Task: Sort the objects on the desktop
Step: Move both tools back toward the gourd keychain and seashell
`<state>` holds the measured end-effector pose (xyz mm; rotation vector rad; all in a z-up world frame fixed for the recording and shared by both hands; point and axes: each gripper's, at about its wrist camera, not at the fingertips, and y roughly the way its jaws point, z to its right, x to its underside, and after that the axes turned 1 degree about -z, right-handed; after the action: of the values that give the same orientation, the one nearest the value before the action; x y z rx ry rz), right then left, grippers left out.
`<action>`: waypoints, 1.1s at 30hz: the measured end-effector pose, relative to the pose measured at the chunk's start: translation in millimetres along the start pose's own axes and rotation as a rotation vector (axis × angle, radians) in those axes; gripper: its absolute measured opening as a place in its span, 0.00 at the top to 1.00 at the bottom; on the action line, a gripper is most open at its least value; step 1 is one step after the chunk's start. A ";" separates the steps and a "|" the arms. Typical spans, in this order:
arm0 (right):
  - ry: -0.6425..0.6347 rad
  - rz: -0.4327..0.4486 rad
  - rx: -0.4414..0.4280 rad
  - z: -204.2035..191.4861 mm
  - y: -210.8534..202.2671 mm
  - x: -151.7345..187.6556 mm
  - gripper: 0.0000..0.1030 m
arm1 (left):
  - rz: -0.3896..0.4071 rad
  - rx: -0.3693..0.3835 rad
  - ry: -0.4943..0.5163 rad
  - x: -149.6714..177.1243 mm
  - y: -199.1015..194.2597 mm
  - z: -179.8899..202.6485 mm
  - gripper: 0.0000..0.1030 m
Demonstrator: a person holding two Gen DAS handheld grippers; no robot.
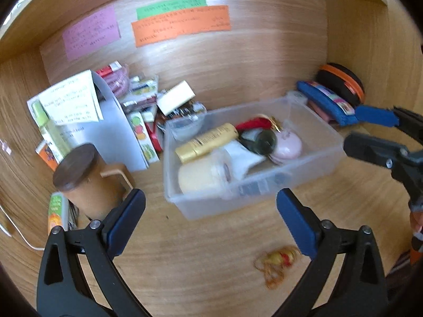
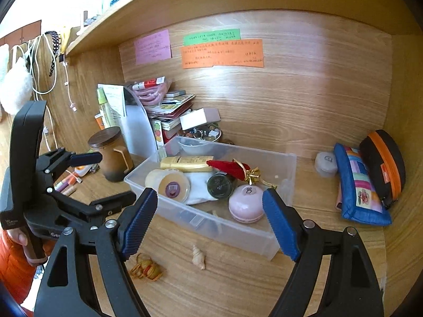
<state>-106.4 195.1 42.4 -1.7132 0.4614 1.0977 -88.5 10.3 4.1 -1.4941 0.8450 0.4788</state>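
Clear bin (image 2: pixel 286 174) holds a gold tube (image 2: pixel 186 164), a pink case (image 2: pixel 246 207) at 5 o'clock; blue patchwork pouch (image 2: pixel 357 185) at 3 o'clock.

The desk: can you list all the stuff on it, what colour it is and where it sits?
plastic bin: one, clear, middle of the desk
gold tube: one, gold, in the bin
tape roll: one, cream, in the bin's front left
round case: one, pink, in the bin's front right
dark jar: one, green-black, in the bin
lidded mug: one, brown, left of the bin
pencil pouch: one, blue patchwork, right of the bin
rubber bands: a tangle, yellow-orange, in front of the bin
paper notes: three, pink, green, orange, back wall
left gripper: open, empty
right gripper: open, empty
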 end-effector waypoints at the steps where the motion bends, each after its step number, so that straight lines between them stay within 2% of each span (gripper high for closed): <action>1: 0.000 0.001 0.001 -1.1 -2.4 1.9 0.23 | -0.007 0.007 0.005 3.7 -0.6 2.9 0.02; 6: 0.003 -0.015 0.001 -3.9 -11.1 14.7 0.23 | -0.056 0.035 0.034 27.3 1.9 20.6 0.02; 15: 0.037 -0.050 0.017 -0.2 -18.1 33.3 0.23 | -0.154 0.107 -0.004 58.9 24.7 42.7 0.02; 25: 0.025 -0.143 0.032 6.2 1.6 55.9 0.24 | -0.173 0.143 -0.014 66.9 34.5 49.7 0.02; 27: 0.012 -0.171 0.035 5.8 10.6 60.1 0.27 | -0.175 0.138 -0.017 67.7 36.4 50.2 0.04; 31: -0.029 -0.238 0.036 1.9 33.2 68.1 0.42 | -0.192 0.149 -0.040 71.2 41.0 47.0 0.09; 33: -0.045 -0.261 0.043 -1.1 43.2 70.8 0.45 | -0.203 0.152 -0.056 73.7 44.1 44.3 0.15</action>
<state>-101.0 189.2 -40.2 -1.6539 0.2233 0.9280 -65.6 40.0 -84.9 -1.4024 0.6626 0.2971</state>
